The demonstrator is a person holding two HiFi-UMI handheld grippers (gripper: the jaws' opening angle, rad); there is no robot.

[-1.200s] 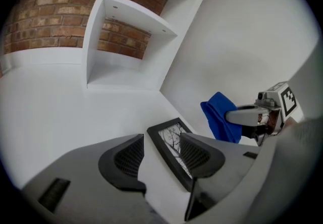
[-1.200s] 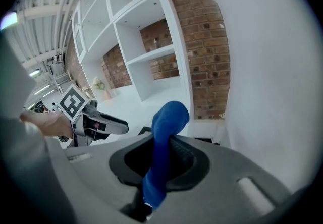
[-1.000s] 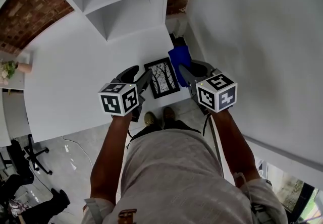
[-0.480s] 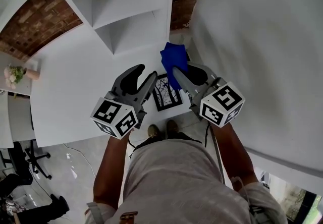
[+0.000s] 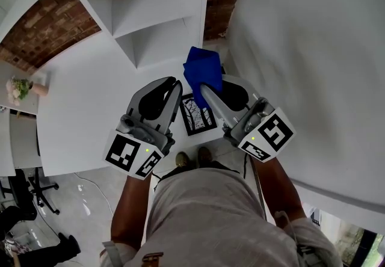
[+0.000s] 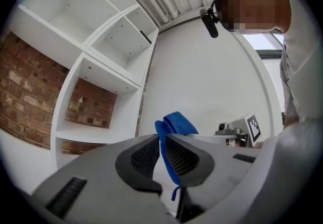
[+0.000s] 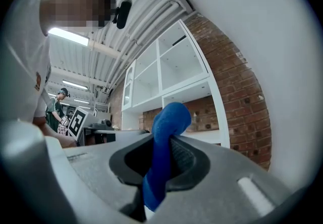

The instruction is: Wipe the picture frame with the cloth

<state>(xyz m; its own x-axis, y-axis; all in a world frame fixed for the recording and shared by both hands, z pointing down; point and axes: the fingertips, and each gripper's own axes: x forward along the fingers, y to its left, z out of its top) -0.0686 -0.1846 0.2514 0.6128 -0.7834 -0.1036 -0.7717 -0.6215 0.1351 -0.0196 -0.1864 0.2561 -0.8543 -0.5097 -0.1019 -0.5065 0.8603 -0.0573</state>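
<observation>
A black picture frame (image 5: 197, 116) with a tree print lies flat near the front edge of the white table (image 5: 90, 109), below and between both grippers. The blue cloth (image 5: 201, 70) hangs in the air above it. My right gripper (image 5: 203, 88) is shut on the cloth, which bulges up out of its jaws (image 7: 169, 117). My left gripper (image 5: 176, 86) sits close beside it. Its jaws have just been closing, and a fold of the cloth (image 6: 176, 123) runs down between its pads, so it is shut on the cloth too. Both grippers point roughly level.
A white shelf unit (image 5: 150, 13) stands at the back of the table against a brick wall (image 5: 54, 19). A white wall (image 5: 301, 49) runs along the right. A small plant (image 5: 18, 86) sits far left, and an office chair (image 5: 15, 190) stands on the floor.
Both grippers have risen and tipped up toward level. The blue cloth came up off the table in the right gripper. The left jaws went from wide open to shut on the cloth.
</observation>
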